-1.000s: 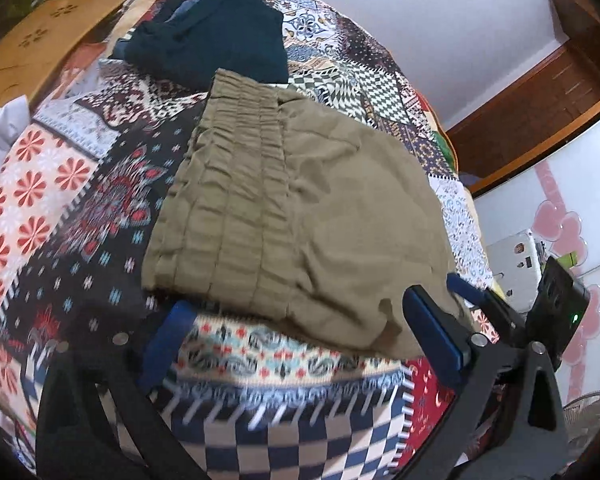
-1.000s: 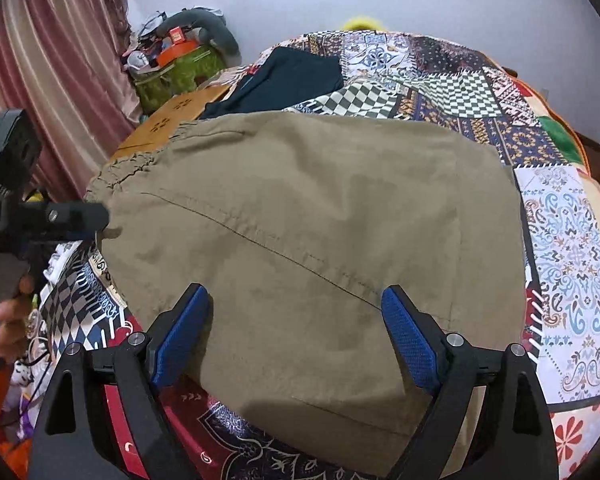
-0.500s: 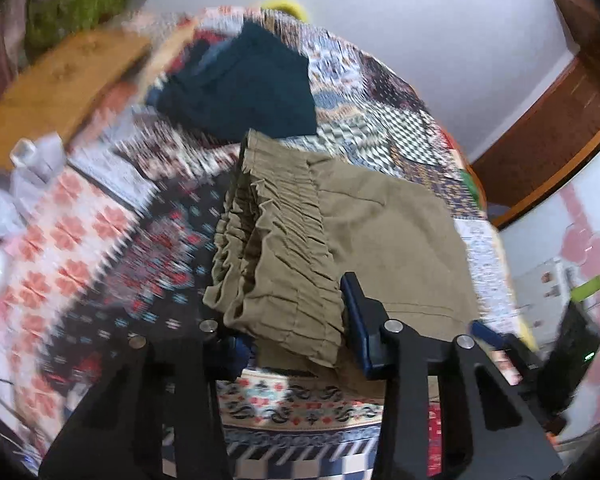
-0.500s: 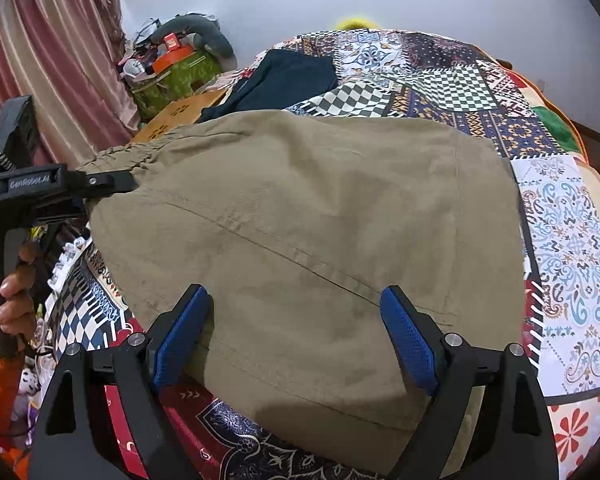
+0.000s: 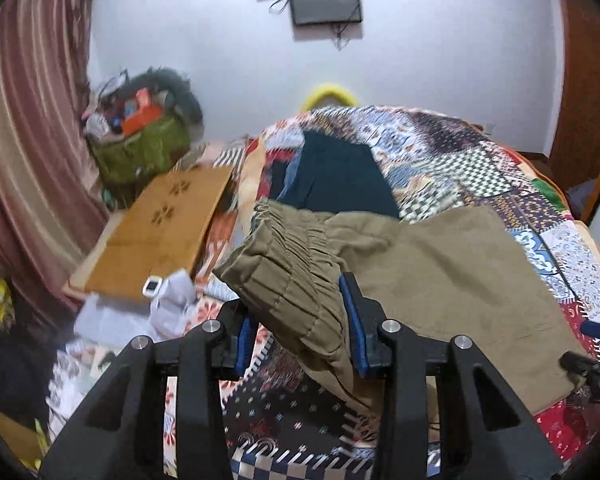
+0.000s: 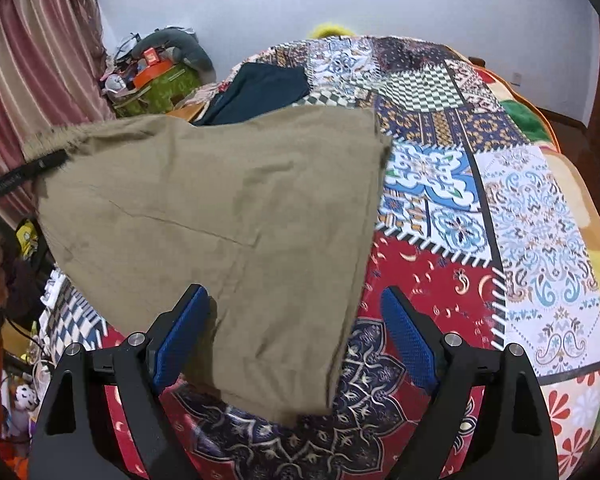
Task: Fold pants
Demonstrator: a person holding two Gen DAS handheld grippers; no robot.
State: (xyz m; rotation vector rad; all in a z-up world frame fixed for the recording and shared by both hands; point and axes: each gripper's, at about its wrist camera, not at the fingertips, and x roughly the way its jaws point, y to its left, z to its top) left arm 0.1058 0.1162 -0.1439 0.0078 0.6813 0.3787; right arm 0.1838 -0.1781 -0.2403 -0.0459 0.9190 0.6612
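left wrist view, nearest first: our left gripper (image 5: 300, 320) had just closed from wide apart onto the gathered waistband of the olive pants (image 5: 440, 272), and its blue pads were pinched on that elastic edge with the cloth bunched between them. a second earlier the same waistband lay flat on the patchwork bedspread (image 5: 480, 168); now that end hung up off it, draped over the gripper, while the rest of the pants sloped away across the bed toward the right.

right wrist view told the other half — our right gripper (image 6: 296, 340) stood wide, its jaws apart and pressing on nothing. the near edge of the pants lay between them, but more of the red bedspread showed under the right jaw than before, since the cloth had drawn in toward the lifted side. the left gripper's tip showed at the far left, clamped on the waistband.

beyond the pants a dark teal garment (image 5: 340, 176) lay untouched on the bed.

we judged the fold had begun: waistband end secured and raised, ready to be carried over — the right side still needed its own hold.
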